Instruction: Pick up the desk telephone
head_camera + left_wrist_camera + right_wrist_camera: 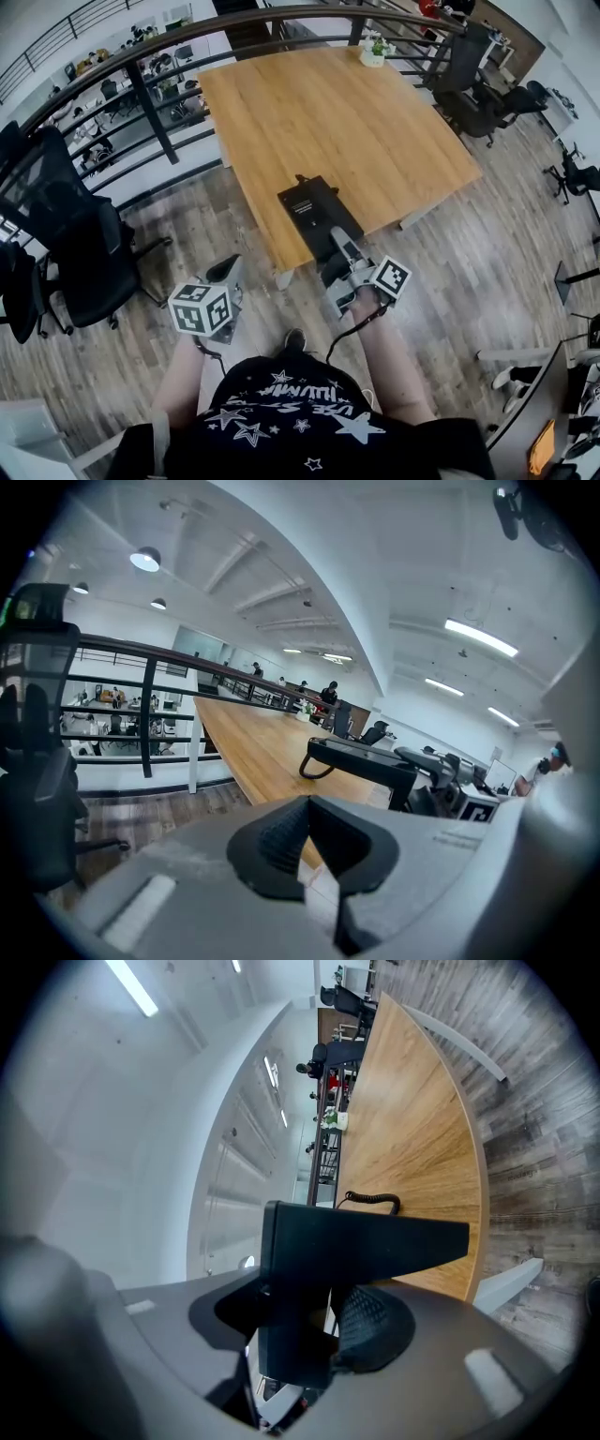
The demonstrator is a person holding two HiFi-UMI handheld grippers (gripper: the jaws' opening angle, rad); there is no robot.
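Office bench [375, 122]: right hand-held gripper [337, 242] grasps desk telephone [307, 208] by near edge; lopsided wt may slip. Left hand-held gripper [232, 270] clenched, empty.

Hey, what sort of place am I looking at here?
Probably an open-plan office, on an upper level: swivel office chairs, a wooden table with a desk telephone, and a railing overlooking desks below.

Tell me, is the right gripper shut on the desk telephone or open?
Shut on it: the right gripper has the desk telephone's black edge pinched between its pads.
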